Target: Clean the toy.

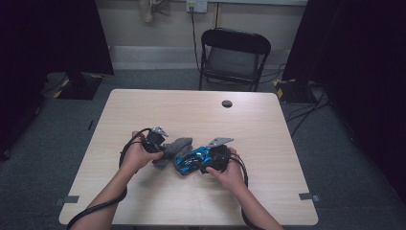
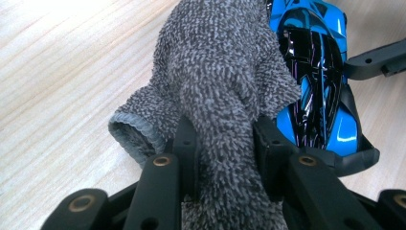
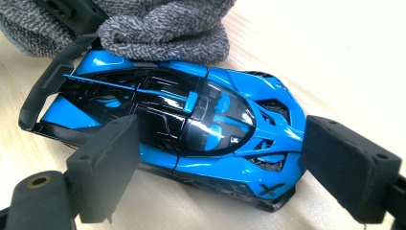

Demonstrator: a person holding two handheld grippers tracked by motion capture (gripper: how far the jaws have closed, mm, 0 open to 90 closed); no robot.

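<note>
Mid-bench [image 1: 268, 143]: left gripper [image 2: 225, 139] clamped on soft grey cloth [image 2: 215, 72], limp, light, grab anywhere. Right gripper [image 3: 218, 167] wide open w/ jaws astride blue toy car [image 3: 191, 120]; glossy, prob. slippery, thin wing fragile, so grip body sides.

Bare table [image 1: 201, 108] lies open around the touching cloth [image 1: 174, 146] and car [image 1: 191, 160].

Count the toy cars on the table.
1. The blue and black car lies near the table's middle, between the right gripper's open jaws, touching the grey cloth that the left gripper clamps. The cloth could hide something small.
</note>
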